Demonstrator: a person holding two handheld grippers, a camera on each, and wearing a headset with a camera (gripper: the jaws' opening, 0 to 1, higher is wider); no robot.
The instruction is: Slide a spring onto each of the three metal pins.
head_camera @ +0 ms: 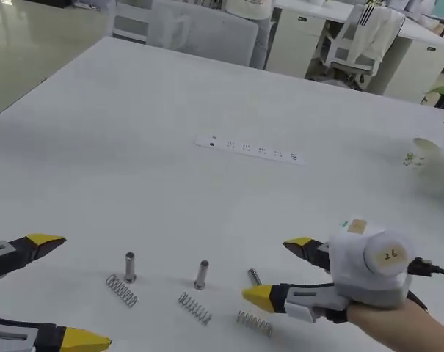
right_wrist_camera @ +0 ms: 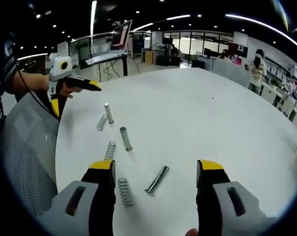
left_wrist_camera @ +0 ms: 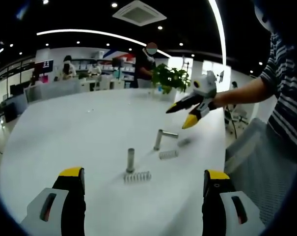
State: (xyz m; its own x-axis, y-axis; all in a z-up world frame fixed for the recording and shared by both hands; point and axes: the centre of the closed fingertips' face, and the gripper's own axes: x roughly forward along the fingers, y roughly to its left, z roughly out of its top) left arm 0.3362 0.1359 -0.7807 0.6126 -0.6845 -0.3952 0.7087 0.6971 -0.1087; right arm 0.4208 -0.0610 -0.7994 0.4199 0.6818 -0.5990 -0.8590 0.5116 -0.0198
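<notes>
White office table point(head_camera: 207, 198) bears 3 pins point(head_camera: 202, 273), 3 springs point(head_camera: 194, 308).

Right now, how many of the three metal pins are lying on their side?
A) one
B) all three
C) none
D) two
A. In the right gripper view the near pin lies flat on the white table, while the middle pin and the far pin stand upright.

White table point(head_camera: 170, 198) bears three pins point(head_camera: 201, 274), three springs point(head_camera: 194, 308), a power strip point(head_camera: 251, 149).
</notes>
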